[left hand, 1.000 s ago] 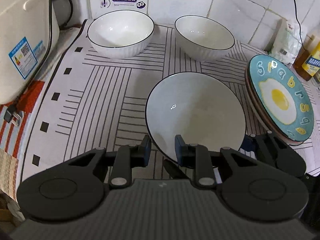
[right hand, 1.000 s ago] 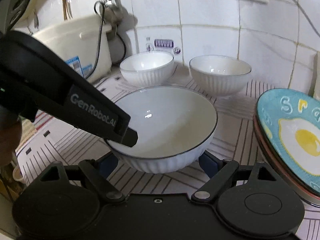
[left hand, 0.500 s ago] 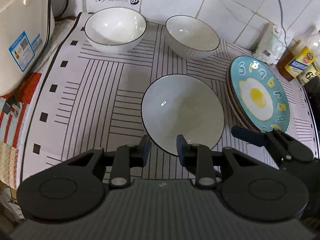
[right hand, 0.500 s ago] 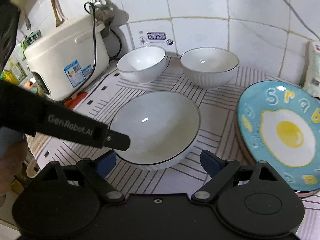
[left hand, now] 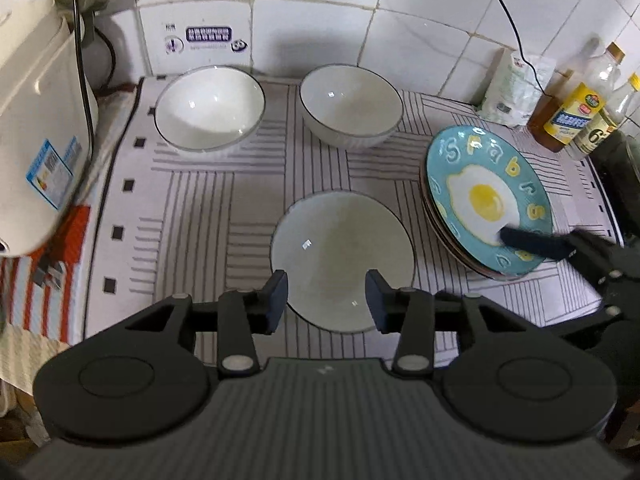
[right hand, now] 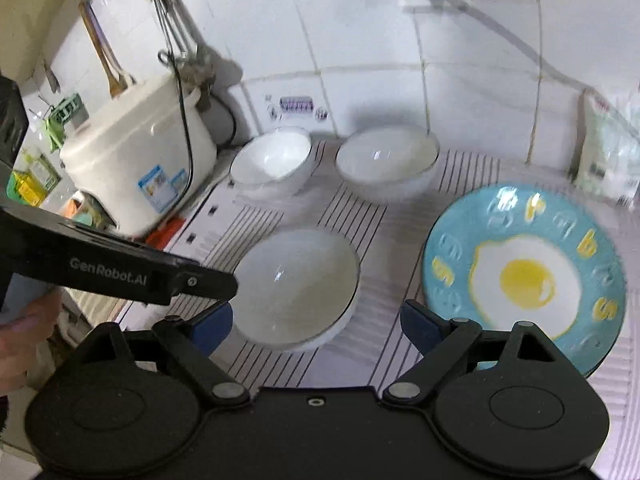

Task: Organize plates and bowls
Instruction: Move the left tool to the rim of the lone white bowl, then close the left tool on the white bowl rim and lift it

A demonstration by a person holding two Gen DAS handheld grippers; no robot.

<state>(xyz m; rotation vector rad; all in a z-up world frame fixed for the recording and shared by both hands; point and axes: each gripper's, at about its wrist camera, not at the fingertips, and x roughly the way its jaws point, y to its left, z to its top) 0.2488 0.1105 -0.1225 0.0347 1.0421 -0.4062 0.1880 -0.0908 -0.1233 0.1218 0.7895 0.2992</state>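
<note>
My left gripper [left hand: 326, 296] tilted down, jaws just been opening, nothing between pads. My right gripper [right hand: 316, 322] jaws wide apart, also empty.

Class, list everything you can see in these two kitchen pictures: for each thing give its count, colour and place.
bowls: three, white, on the mat; two near the wall, one in front.
plates: a stack, top one blue with a fried egg, right of the front bowl.
mat: one, white with dark lines, on the counter.
rice cooker: one, cream, left of the mat.
bottles: several, by the wall at far right.
bag: one, whitish, beside the bottles.
left gripper: black, jaws just opening, empty.
right gripper: black, jaws open, empty.
</note>
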